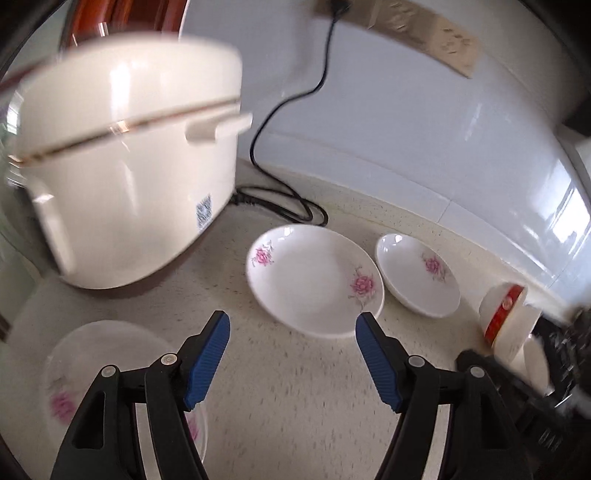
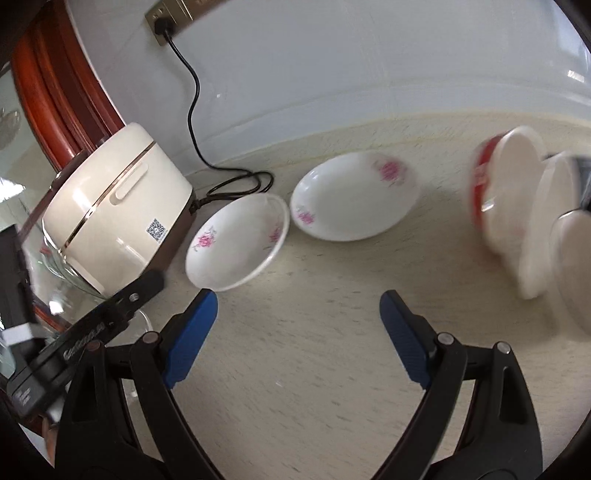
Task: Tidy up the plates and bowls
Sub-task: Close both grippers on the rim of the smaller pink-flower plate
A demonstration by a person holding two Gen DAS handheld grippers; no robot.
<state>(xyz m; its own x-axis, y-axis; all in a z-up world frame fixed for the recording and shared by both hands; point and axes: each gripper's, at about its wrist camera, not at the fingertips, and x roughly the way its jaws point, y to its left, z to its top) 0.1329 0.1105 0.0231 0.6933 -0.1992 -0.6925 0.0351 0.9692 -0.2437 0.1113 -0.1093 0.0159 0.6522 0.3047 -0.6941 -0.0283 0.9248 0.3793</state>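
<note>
Two white plates with pink flowers lie side by side on the speckled counter: a nearer one (image 1: 314, 282) (image 2: 238, 242) and a farther one (image 1: 417, 275) (image 2: 354, 195). A third flowered plate (image 1: 107, 373) lies under my left gripper's left finger. A red-banded white bowl (image 1: 504, 317) (image 2: 506, 195) stands to the right, with more white bowls (image 2: 546, 225) beside it. My left gripper (image 1: 293, 356) is open and empty, just short of the nearer plate. My right gripper (image 2: 299, 339) is open and empty above bare counter.
A cream rice cooker (image 1: 125, 166) (image 2: 118, 210) stands at the left, its black cord (image 1: 280, 206) running up the tiled wall to a socket (image 2: 166, 18). The other gripper's black body shows at the right edge of the left wrist view (image 1: 546, 376).
</note>
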